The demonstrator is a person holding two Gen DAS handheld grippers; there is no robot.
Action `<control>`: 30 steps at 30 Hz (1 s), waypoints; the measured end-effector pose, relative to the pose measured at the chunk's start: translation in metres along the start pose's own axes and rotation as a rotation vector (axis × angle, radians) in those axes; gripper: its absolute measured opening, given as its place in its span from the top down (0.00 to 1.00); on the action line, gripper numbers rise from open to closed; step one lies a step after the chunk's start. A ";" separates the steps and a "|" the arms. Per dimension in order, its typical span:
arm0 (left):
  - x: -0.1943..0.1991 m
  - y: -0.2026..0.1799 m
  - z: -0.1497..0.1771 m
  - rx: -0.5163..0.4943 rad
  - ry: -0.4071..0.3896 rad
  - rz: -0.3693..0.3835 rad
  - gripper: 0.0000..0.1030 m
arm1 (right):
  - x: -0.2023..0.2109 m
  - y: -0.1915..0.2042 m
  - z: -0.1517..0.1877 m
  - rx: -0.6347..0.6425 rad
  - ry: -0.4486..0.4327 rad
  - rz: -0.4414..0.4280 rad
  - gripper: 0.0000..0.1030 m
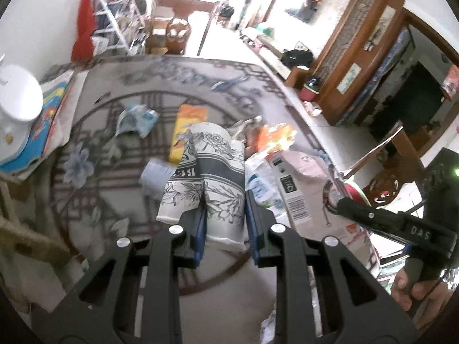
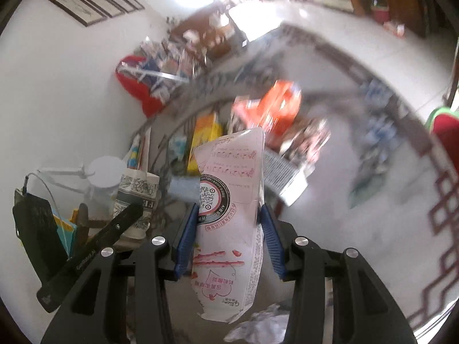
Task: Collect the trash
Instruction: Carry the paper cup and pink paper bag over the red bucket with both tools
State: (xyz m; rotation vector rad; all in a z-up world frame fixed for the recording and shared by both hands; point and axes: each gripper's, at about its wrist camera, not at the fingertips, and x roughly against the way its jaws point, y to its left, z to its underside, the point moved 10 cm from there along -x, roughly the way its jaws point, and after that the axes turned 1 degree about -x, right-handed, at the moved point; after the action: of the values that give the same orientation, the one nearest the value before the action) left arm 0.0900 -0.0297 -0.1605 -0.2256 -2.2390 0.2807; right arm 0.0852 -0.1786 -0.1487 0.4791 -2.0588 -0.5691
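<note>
My left gripper (image 1: 225, 229) is shut on a crushed white paper cup (image 1: 209, 172) with a grey flower print, held above the patterned table (image 1: 100, 149). My right gripper (image 2: 229, 226) is shut on a flattened pink and white carton (image 2: 229, 200) with a QR code. The carton also shows in the left wrist view (image 1: 304, 189), and the cup in the right wrist view (image 2: 137, 197). On the table lie a yellow packet (image 1: 186, 132), an orange wrapper (image 1: 272, 134), a blue wrapper (image 1: 137, 119) and a white ribbed paper piece (image 1: 156, 179).
A white lamp base (image 1: 17, 106) rests on colourful books (image 1: 54, 114) at the table's left edge. Crumpled white paper (image 2: 258, 326) lies below my right gripper. A red chair seat (image 2: 447, 134) stands to the right. Wooden furniture (image 1: 358, 51) lines the far wall.
</note>
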 end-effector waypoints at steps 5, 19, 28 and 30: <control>0.001 -0.030 -0.010 -0.046 -0.018 0.026 0.78 | 0.030 -0.010 -0.019 0.036 -0.103 0.037 0.58; -0.007 -0.085 -0.017 -0.078 -0.031 -0.003 0.78 | 0.063 -0.075 -0.045 -0.006 -0.150 0.028 0.58; -0.015 -0.137 -0.029 -0.112 -0.066 -0.001 0.78 | 0.083 -0.116 -0.071 -0.032 -0.156 0.013 0.58; -0.019 -0.148 -0.032 -0.119 -0.069 0.003 0.78 | 0.088 -0.124 -0.076 -0.034 -0.159 0.014 0.58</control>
State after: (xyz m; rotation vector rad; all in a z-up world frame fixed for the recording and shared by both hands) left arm 0.1170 -0.1718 -0.1132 -0.2862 -2.3264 0.1590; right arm 0.1207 -0.3431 -0.1235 0.4105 -2.1973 -0.6509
